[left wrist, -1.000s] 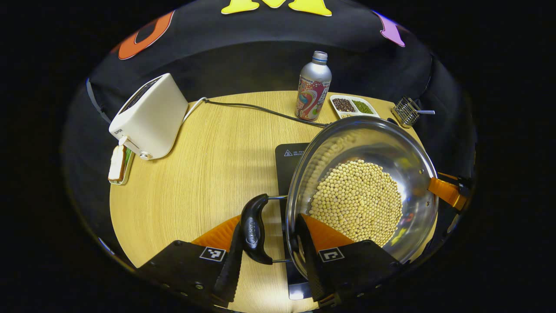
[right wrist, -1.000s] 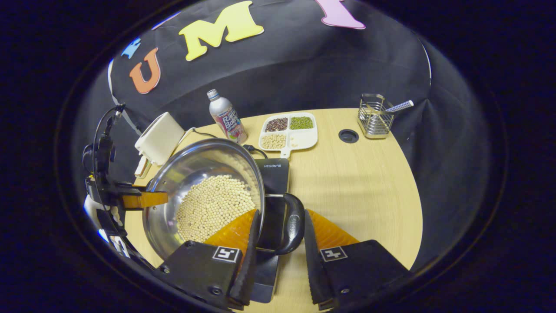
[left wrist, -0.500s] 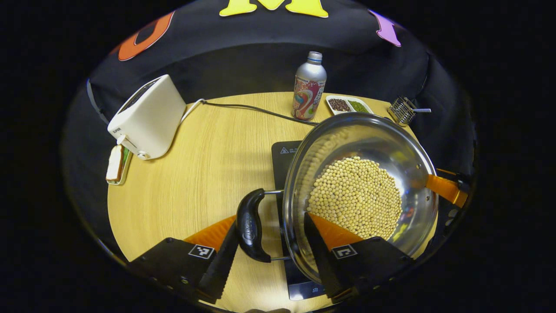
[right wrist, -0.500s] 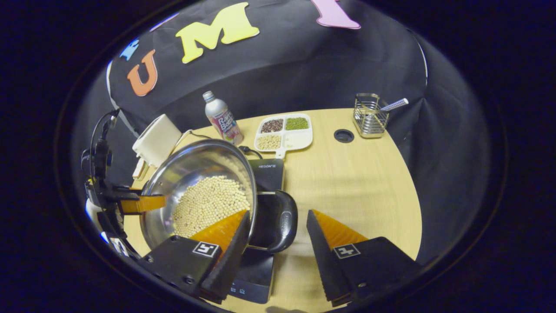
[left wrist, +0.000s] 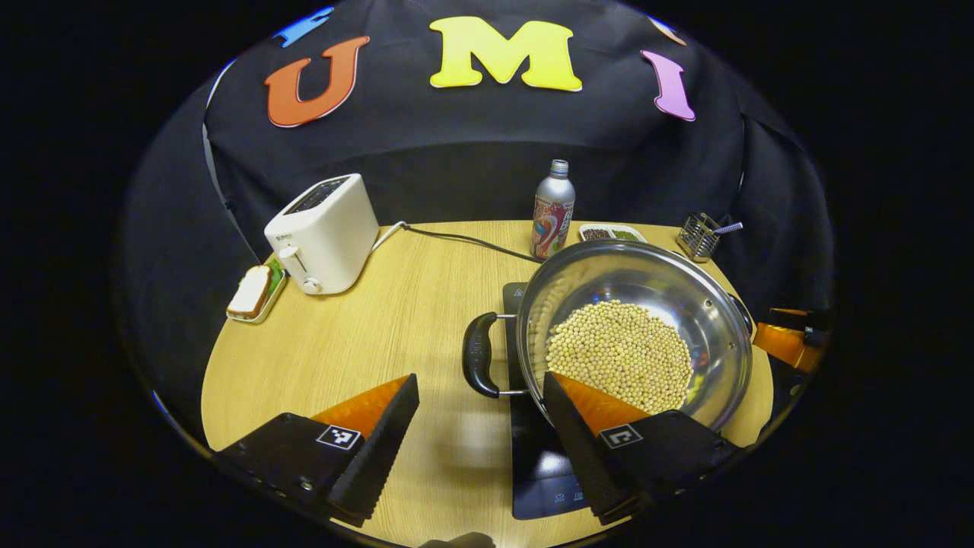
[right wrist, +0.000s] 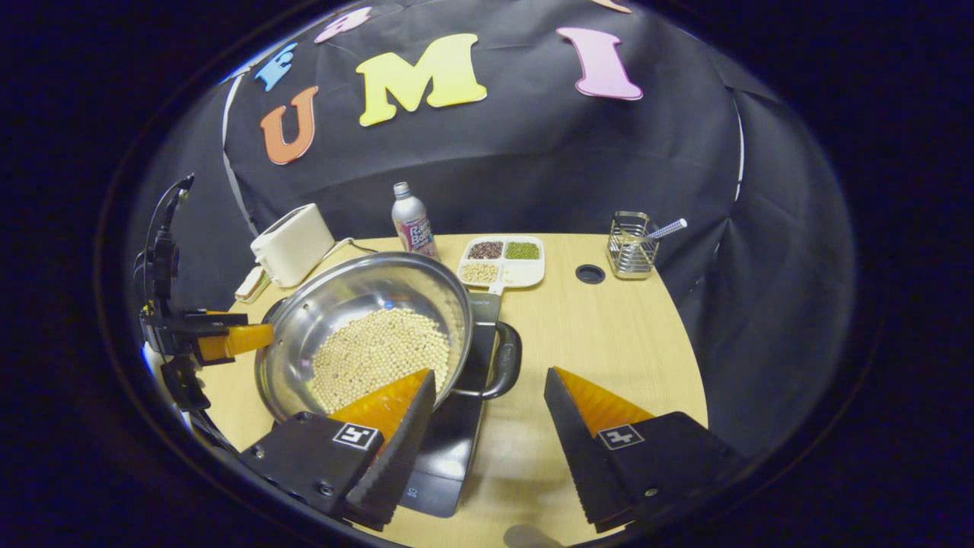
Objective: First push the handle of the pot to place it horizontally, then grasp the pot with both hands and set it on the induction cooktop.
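Observation:
A steel pot (left wrist: 673,293) of soybeans (left wrist: 620,354) sits on the black induction cooktop (left wrist: 536,464). My left gripper (left wrist: 480,378) is open, and the pot's black left handle (left wrist: 474,358) shows between its spread fingers, touching neither. In the right gripper view the pot (right wrist: 342,293) rests on the cooktop (right wrist: 441,457). There my right gripper (right wrist: 491,372) is open too, with the right handle (right wrist: 510,354) just ahead between its fingers, untouched. Each gripper also shows across the pot in the other's view: the right gripper (left wrist: 787,339) and the left gripper (right wrist: 221,339).
A white toaster (left wrist: 323,232) with its cable, a sandwich dish (left wrist: 255,293), a drink bottle (left wrist: 553,209), a divided dish of beans (right wrist: 502,259) and a wire holder (right wrist: 630,247) stand along the table's back. A round hole (right wrist: 590,274) is in the tabletop.
Both grippers have opened off the pot's handles and drawn back. The pot has come down level onto the cooktop.

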`<state>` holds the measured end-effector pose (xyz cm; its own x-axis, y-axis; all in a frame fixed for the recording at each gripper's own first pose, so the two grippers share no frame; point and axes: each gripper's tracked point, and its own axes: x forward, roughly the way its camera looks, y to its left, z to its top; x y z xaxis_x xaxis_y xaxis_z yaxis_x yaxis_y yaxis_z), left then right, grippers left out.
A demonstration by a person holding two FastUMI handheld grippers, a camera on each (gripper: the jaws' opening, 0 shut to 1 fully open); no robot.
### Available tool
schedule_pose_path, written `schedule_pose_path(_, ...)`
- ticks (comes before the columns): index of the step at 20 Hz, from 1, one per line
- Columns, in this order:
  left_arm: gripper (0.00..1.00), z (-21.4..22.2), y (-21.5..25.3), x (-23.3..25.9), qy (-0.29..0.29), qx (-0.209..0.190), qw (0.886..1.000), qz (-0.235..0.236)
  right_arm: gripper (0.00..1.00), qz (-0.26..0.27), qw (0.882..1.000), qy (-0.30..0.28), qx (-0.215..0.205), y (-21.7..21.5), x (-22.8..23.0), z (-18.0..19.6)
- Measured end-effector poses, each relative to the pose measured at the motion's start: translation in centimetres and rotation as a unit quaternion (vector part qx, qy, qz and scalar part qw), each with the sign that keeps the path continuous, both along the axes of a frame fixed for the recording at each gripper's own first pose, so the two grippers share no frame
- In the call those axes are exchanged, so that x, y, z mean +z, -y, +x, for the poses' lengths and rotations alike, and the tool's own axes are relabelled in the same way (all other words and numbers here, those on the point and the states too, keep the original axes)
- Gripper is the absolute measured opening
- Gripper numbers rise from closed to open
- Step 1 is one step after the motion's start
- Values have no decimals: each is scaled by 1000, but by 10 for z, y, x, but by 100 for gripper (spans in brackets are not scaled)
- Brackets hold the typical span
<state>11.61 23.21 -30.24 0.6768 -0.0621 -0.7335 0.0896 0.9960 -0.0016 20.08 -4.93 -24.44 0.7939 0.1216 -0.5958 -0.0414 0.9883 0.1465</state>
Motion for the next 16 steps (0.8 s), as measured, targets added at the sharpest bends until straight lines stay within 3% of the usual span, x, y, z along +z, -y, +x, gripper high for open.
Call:
schedule_pose_path(7,98,-27,4,33,37,2,999,-9,89,-22,999,23,-1,-11,22,-28)
schedule_pose_path(12,98,-40,-5,104,112,-3,994,1,89,-41,994,99,-1,-22,95,-47)
schedule_pose_path(16,98,-56,-8,186,190,-6,982,8,90,-47,983,176,-12,-27,171,-70)
